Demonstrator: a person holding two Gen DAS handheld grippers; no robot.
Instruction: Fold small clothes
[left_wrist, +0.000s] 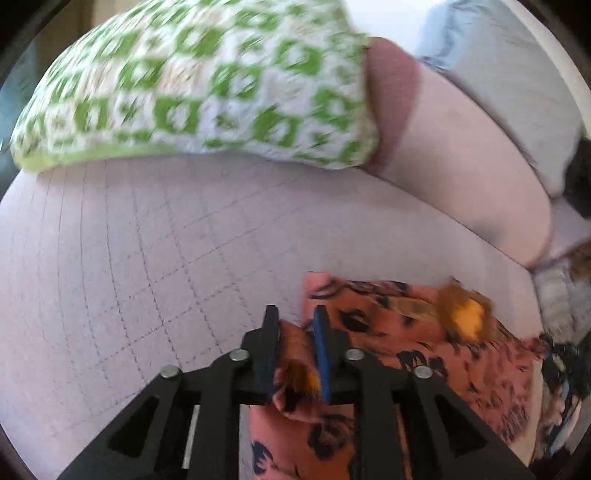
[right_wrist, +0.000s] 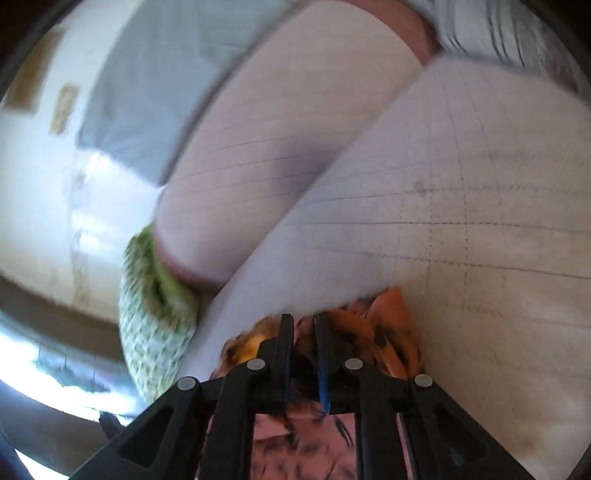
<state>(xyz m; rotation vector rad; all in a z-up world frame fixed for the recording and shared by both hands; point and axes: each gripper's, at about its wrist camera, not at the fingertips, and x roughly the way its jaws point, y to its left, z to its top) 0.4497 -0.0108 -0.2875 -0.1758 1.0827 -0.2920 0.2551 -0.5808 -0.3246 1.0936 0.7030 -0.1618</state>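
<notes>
A small coral-orange garment with black and yellow print lies on the pale quilted sofa seat. My left gripper is shut on a bunched fold of this garment, cloth pinched between its black fingers. In the right wrist view my right gripper is also shut on the same garment, with orange cloth showing between and past the fingers and more of it hanging under the gripper. Both views are motion-blurred.
A green-and-white patterned cushion leans at the back of the seat, also in the right wrist view. A pale pink backrest cushion and grey fabric lie behind. More clothes sit at the right edge.
</notes>
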